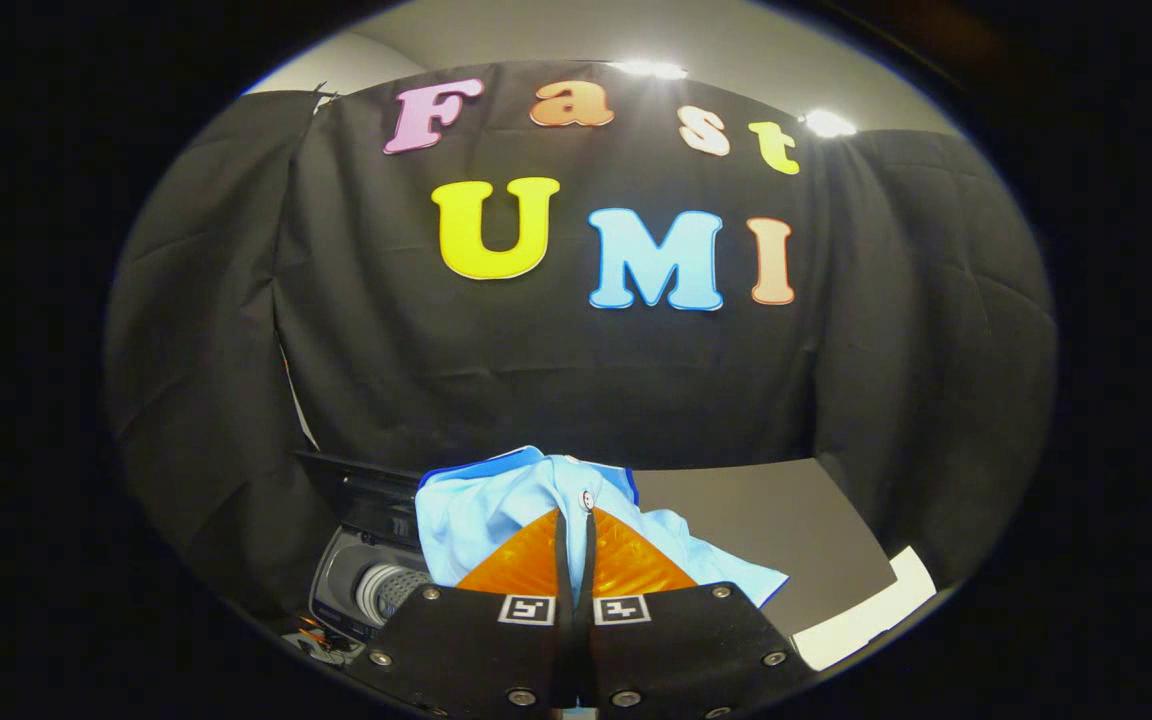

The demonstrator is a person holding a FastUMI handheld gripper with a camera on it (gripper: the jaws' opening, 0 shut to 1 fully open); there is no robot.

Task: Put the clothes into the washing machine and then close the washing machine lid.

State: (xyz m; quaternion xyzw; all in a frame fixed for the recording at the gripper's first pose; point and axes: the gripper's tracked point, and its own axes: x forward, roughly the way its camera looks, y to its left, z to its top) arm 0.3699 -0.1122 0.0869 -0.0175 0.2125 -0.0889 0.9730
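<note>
Hand-held gripper [573,520] has its two fingers pressed together, almost no gap between them, with a fold of the light blue shirt [496,510] pinched at the tips. The cloth bunches over and around the fingertips and spills off to both sides, a darker blue trim showing along its top edge and a small button sitting right by the pinch. It looks lifted, hanging from the grip rather than lying flat.

The washer [366,580] lies below and to the left of the fingers, partly hidden behind the hanging shirt. Its ribbed grey drum mouth [391,590] peeks out just left of the cloth, and the dark lid [361,490] stands raised behind it, so the opening seems free to take the load. To the right of the fingers is a bare stretch of grey desk [786,520] with a white sheet [866,610] at its near edge.

The coming move turns on that offset: the drum sits left of and lower than the pinch, so the shirt likely needs carrying leftward and down until its trailing folds hang over the mouth. The loose right-hand flap may snag on the rim.
</note>
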